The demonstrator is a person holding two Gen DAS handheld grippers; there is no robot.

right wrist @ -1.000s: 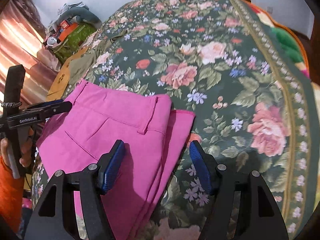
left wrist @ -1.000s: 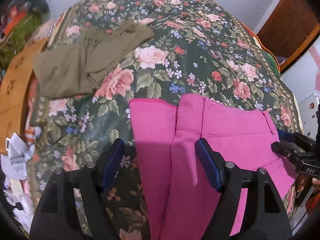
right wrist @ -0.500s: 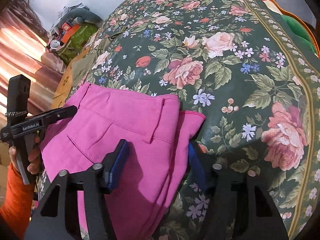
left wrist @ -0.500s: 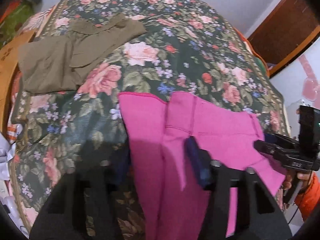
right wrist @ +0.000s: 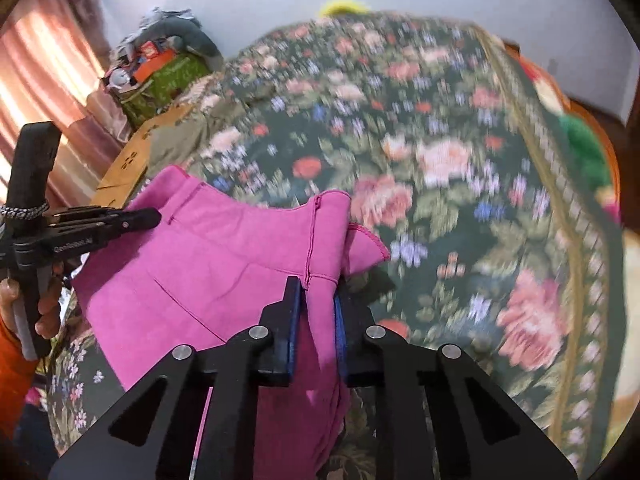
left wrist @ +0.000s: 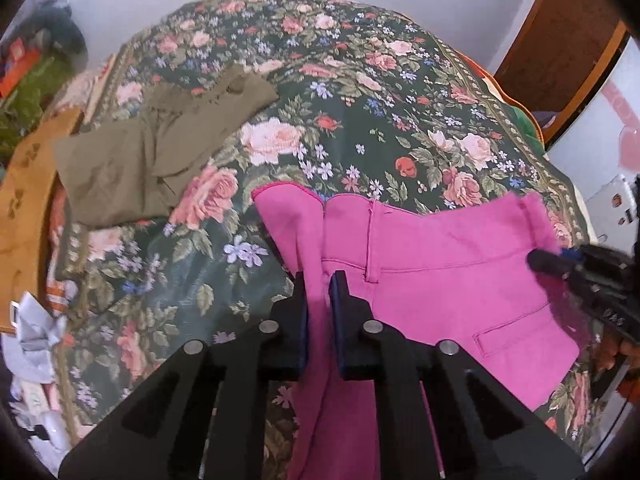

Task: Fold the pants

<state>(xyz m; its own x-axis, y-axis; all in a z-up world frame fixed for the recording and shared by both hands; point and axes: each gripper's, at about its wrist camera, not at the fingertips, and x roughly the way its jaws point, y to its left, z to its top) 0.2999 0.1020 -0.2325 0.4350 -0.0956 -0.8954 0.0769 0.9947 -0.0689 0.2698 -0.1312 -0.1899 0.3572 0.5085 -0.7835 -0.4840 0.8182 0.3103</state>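
Folded pink pants [left wrist: 440, 272] lie on a floral bedspread [left wrist: 360, 100], waistband towards the far side. My left gripper [left wrist: 318, 280] is closing, its blue pads pinching a raised fold at the pants' left edge. In the right wrist view my right gripper [right wrist: 318, 284] is closing too, pads pressed on a bunched fold at the right edge of the pink pants [right wrist: 208, 264]. Each view shows the other tool: the right gripper [left wrist: 560, 264] at the far corner, and the left gripper [right wrist: 132, 218] held by a hand with an orange sleeve.
Olive-green trousers [left wrist: 140, 152] lie spread at the bed's far left. A cardboard box [left wrist: 24, 200] stands beside the bed on the left. A pile of bags and clothes [right wrist: 160, 68] sits against the wall by a curtain. A wooden door [left wrist: 560, 40] is at the right.
Both grippers went from wide open over the pants' edges to closed on pink fabric. The pinched folds have lifted a little off the bedspread, and the right wrist view is blurred by motion.
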